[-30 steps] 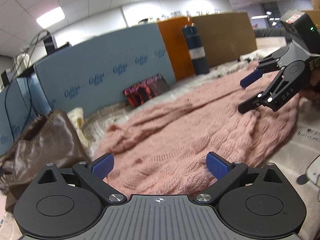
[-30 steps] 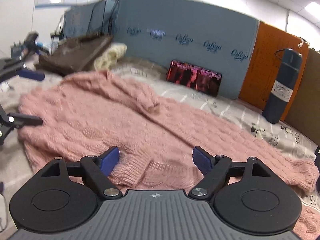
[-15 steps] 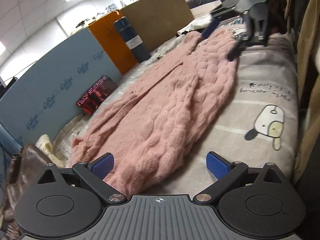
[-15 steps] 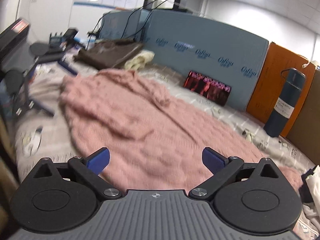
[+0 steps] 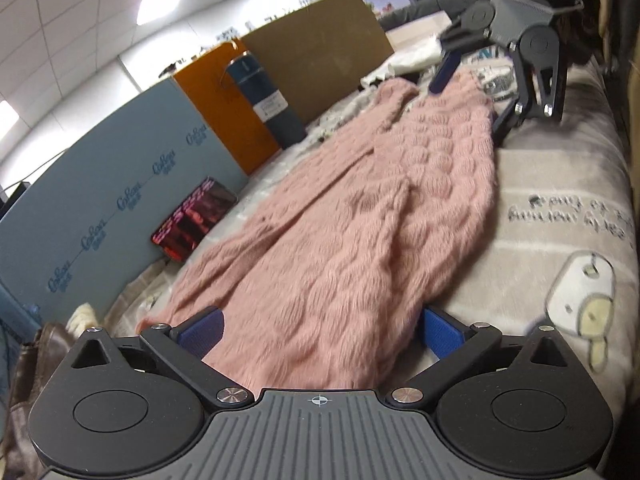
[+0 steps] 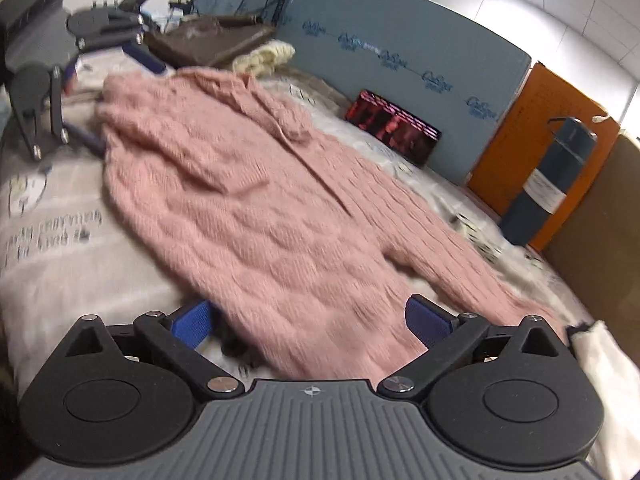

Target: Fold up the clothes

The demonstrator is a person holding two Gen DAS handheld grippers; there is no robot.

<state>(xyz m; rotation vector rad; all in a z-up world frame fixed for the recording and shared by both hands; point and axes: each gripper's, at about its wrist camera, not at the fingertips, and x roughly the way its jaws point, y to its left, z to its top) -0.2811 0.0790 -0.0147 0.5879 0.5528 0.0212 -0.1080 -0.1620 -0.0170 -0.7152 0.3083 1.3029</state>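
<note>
A pink cable-knit sweater (image 5: 360, 220) lies spread along a printed grey sheet (image 5: 560, 200). In the left wrist view my left gripper (image 5: 320, 332) stands open low over one end of it, the knit edge lying between the blue pads without being pressed. My right gripper (image 5: 474, 100) shows at the sweater's far end, its fingers spread. In the right wrist view the right gripper (image 6: 310, 322) is open wide, with a corner of the sweater (image 6: 248, 184) between its pads, untouched. The left gripper (image 6: 116, 96) sits open at the far left end.
A blue foam board (image 5: 100, 208), an orange board (image 6: 552, 120) and brown cardboard (image 5: 320, 68) wall the far side. A dark blue flask (image 6: 552, 176) and a red-black box (image 6: 392, 124) stand against them. A brown leather bag (image 6: 208, 36) and a cream knit (image 6: 264, 54) lie past one end.
Both views have rolled and both grippers have come down to opposite ends of the sweater. The right jaws have widened. Knit now lies between each pair of pads.
</note>
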